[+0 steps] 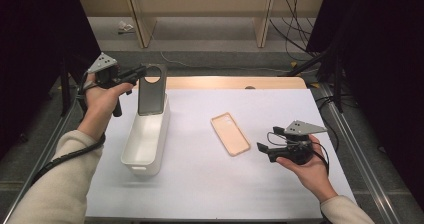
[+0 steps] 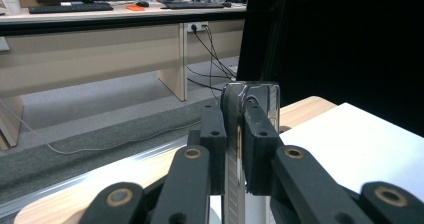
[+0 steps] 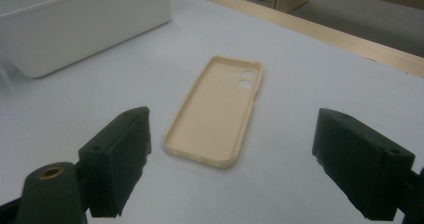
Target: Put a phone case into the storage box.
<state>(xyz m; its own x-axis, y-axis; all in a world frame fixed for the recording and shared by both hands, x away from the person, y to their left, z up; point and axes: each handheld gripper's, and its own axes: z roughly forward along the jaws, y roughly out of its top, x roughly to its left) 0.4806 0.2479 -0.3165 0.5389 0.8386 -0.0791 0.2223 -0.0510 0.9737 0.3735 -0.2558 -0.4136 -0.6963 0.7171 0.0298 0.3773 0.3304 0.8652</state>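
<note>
Left gripper pinches the dark phone case upright, directly above the white bin's far end; right gripper gapes wide.

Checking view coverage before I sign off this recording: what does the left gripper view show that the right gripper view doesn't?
Left gripper view: the left tongs shut on the edge of a dark clear phone case, with desks, a keyboard and floor cables behind.

Right gripper view: the right tongs open, apart from a beige phone case lying inner side up on the table, and the white bin at upper left.

Both: the white table surface and its wooden edge.
</note>
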